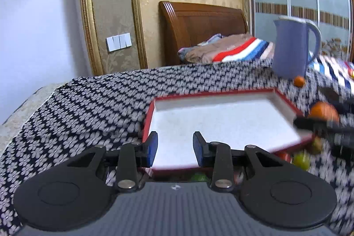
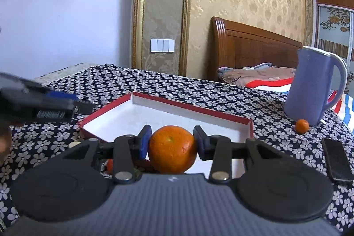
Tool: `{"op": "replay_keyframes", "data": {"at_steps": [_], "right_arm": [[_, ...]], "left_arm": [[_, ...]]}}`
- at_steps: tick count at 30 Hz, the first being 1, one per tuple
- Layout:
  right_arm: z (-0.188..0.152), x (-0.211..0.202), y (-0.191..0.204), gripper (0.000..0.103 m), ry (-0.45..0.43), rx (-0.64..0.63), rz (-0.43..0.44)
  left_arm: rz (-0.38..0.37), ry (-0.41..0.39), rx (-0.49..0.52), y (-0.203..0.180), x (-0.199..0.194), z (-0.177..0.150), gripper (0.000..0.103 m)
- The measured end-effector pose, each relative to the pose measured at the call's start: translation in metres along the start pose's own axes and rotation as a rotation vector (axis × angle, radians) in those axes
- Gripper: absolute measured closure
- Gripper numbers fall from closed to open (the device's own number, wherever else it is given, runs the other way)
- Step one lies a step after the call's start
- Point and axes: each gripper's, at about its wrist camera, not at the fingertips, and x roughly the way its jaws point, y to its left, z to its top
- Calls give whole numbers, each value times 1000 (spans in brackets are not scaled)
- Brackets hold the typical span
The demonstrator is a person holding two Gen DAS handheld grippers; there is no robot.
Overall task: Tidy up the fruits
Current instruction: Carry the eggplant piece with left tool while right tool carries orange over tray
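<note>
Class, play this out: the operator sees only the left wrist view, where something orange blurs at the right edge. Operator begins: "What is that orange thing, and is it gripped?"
Observer: It is an orange, clamped between the right gripper fingers, short of the red box's near edge.
Operator: Anything in the box that I can't see?
Observer: Nothing shows on its white floor; the orange hides a part.
Operator: What lies right of the box?
Observer: A dark phone lies flat on the flowered cloth, nearer than the small orange by the blue jug.
</note>
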Motion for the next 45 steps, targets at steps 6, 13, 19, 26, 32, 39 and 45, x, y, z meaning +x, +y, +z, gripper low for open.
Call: {"op": "replay_keyframes", "data": {"at_steps": [6,13,19,26,32,39,45], "right_arm": [[-14,-1,1,64,24,18,20],[-21,3,6,64,38,24,33],[-25,6,7,64,51,26,43],[-24,6,7,64,53,23,42],[-15,4,7,64,30,13,41],[-2,0,6,64,-5,3,27],[7,2,4,64,-17,-8,18]], "left_arm": [[-77,61,30,10,1,-45,68],[-87,46,110,-4,9,-54,47],[-79,94,115,-9,27,-53,68],[-104,70,68,1,14,-54,69],[-88,4,66,2,-6,-30,69],[-78,-46,53,-10,-9,9,69],[-55,-48,35,-17,7,32,69]]}}
